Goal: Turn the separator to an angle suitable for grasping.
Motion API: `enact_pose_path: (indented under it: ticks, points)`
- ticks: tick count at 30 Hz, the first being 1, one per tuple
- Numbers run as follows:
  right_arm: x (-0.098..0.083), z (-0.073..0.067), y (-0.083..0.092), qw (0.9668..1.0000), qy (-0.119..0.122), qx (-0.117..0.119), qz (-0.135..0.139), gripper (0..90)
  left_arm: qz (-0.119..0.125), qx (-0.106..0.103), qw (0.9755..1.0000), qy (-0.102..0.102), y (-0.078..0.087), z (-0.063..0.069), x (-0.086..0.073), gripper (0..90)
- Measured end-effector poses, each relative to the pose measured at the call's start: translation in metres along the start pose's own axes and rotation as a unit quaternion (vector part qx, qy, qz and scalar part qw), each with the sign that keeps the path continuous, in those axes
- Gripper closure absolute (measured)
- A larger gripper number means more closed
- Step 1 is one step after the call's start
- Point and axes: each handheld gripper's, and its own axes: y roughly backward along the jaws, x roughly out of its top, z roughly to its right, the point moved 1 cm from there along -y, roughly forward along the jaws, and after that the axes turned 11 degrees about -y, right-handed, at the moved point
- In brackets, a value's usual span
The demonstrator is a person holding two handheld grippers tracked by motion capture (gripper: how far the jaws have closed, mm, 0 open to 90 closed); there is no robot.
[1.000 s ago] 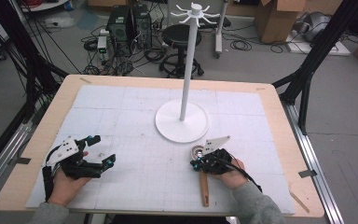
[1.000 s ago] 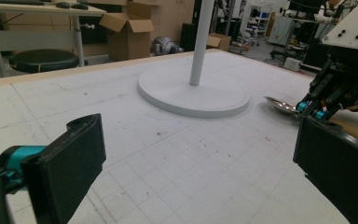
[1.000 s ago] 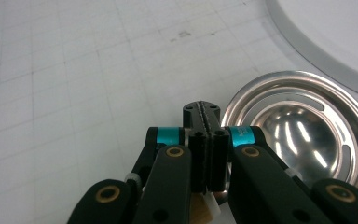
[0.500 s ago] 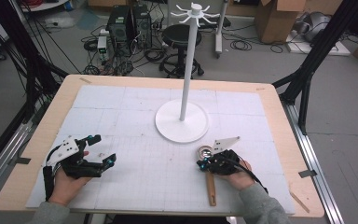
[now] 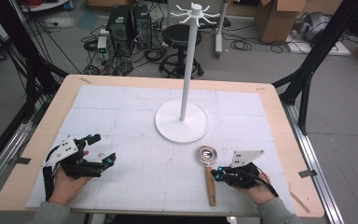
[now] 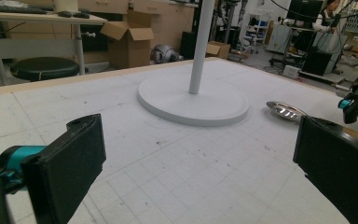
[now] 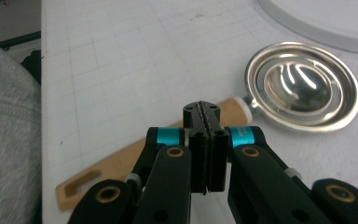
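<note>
With the ladle (image 5: 208, 168) lying on the bench (image 5: 279, 121) near the stand (image 5: 182, 122), the empty, fully closed right claw (image 5: 220, 171) beside its handle must open to grasp it.

L tool (image 5: 100, 150) agape, R tool (image 5: 219, 171) clamped

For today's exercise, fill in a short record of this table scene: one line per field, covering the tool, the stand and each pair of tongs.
Tool: strainer with wooden handle, lying flat on the mat
Stand: white hook stand, upright, behind the strainer
Right tongs: shut, nothing between them, beside the handle
Left tongs: open, empty, near the table's left side
Surface: white grid mat
</note>
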Motion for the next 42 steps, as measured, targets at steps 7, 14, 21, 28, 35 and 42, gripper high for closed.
enact_pose_path:
  ticks: [7,14,21,28,35,42]
  points:
    - [-0.010,-0.002,0.003,1.0000,0.003,0.003,-0.006,90.0,0.002,0.000,1.0000,0.004,-0.001,-0.001,0.000,2.8]
    - [-0.017,-0.007,0.003,0.9997,-0.001,0.007,-0.026,90.0,0.002,0.000,1.0000,0.003,0.000,-0.001,0.000,2.8]
    - [-0.024,-0.009,0.002,0.9988,-0.006,0.015,-0.046,90.0,0.004,0.004,1.0000,0.002,0.000,-0.001,0.001,2.8]
    - [-0.022,-0.013,-0.003,0.9988,0.004,0.019,-0.045,90.0,0.004,0.004,1.0000,0.001,0.000,0.000,0.001,2.8]
    - [-0.017,-0.020,-0.013,0.9986,0.012,0.021,-0.046,90.0,0.001,0.004,1.0000,0.001,0.000,0.000,0.000,2.8]
    - [-0.010,-0.025,-0.023,0.9984,0.023,0.020,-0.047,90.0,-0.008,0.001,1.0000,-0.001,0.001,0.000,0.000,2.8]
